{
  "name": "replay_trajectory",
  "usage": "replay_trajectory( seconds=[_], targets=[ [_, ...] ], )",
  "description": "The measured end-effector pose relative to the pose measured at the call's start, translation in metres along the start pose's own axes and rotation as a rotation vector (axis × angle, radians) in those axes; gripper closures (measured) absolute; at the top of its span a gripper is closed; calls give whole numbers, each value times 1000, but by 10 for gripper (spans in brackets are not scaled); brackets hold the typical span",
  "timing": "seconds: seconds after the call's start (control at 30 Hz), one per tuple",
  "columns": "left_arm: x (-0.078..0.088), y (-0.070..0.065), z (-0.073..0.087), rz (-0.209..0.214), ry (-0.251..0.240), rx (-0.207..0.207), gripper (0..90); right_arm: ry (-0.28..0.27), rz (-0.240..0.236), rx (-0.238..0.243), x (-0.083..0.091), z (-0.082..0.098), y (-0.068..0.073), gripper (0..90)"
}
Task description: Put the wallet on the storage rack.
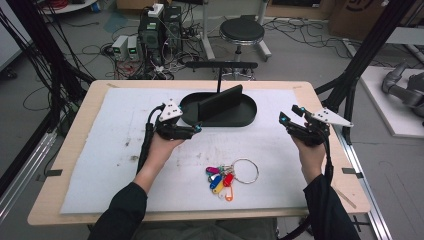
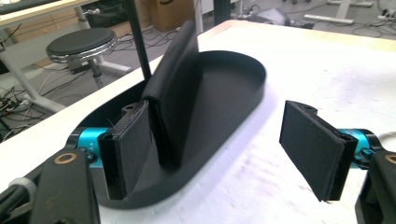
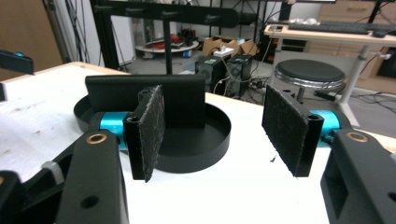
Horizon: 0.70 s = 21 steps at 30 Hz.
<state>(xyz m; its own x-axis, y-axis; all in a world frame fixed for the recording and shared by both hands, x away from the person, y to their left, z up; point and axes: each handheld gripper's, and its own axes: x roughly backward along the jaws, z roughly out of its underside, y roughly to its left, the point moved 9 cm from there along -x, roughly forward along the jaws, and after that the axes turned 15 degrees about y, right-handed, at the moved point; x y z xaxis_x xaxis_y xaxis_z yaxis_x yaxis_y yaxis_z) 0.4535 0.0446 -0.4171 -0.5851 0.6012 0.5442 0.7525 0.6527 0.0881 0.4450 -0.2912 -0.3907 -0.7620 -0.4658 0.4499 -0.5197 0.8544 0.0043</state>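
Observation:
A black oval tray (image 1: 240, 123) lies at the far middle of the white mat, with a black wallet-like pouch (image 1: 220, 102) standing on edge inside it. My left gripper (image 1: 195, 129) is open just off the tray's left front rim, nothing between its pads. In the left gripper view the open jaws (image 2: 219, 149) frame the tray (image 2: 254, 70) and the pouch (image 2: 177, 102). My right gripper (image 1: 291, 115) hovers open to the right of the tray, holding nothing. Its own view (image 3: 217, 130) looks at the tray wall (image 3: 205, 149) and the pouch (image 3: 182, 100). A key ring with several coloured tags (image 1: 222, 179) lies near the front.
A black pole with a crossbar (image 1: 219, 75) rises behind the tray. Beyond the table's far edge stand a round stool (image 1: 241, 31) and boxes with cables (image 1: 160, 30) on the floor. Black frame posts (image 1: 365, 55) flank the table.

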Motion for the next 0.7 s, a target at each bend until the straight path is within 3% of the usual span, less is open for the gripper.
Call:
replay_trajectory(
  seconds=[0.1,0.33,0.7],
  targets=[
    [8,-2,6,11,-7,15,253,19,0,14,-2,2,3,394],
    [38,-2,38,22,-2,62,250,53,-7,68,-6,6,14,388],
    [77,-8,65,-13,11,56,248,60,-15,107,4,8,26,384]
  ],
)
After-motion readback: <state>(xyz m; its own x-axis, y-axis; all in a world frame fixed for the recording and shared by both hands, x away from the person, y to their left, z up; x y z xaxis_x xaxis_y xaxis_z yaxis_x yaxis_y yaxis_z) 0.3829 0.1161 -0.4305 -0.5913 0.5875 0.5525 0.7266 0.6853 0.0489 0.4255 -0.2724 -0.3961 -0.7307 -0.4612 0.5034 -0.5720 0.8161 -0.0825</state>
